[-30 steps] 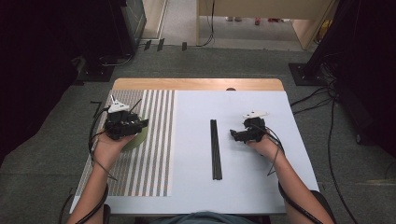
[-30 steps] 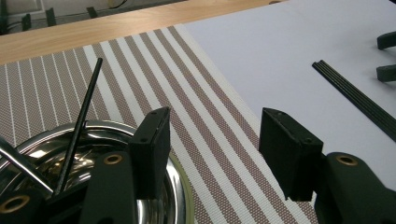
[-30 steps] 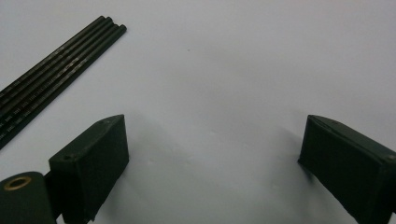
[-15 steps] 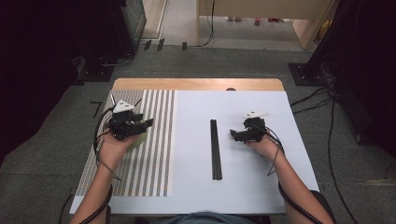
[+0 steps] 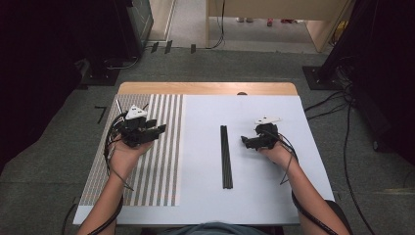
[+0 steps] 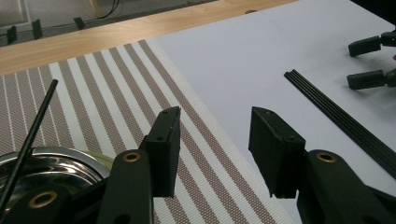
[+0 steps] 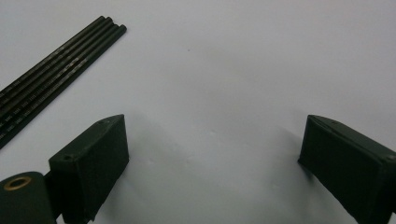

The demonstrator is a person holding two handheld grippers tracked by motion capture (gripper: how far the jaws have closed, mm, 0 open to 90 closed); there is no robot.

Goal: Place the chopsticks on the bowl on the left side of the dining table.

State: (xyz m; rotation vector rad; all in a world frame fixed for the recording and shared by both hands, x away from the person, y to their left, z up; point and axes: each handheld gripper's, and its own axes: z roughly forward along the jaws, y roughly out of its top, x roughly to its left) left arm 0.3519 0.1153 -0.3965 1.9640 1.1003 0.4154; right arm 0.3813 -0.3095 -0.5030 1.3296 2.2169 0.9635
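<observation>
Chopsticks (image 5: 225, 155): black bundle, flat on white table (image 5: 274, 191), between the grippers. Right gripper (image 5: 247, 142): jaws wide apart, empty, just beside them. Left gripper (image 5: 159, 130): over striped mat (image 5: 161, 171), jaws closing, nothing between.

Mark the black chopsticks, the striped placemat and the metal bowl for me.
black chopsticks (image 5: 225, 156): high view, middle of the bundle's length.
striped placemat (image 5: 166, 147): high view, bare stripes right of the left hand.
metal bowl (image 6: 60, 161): left gripper view, shiny rim at lower left.
</observation>
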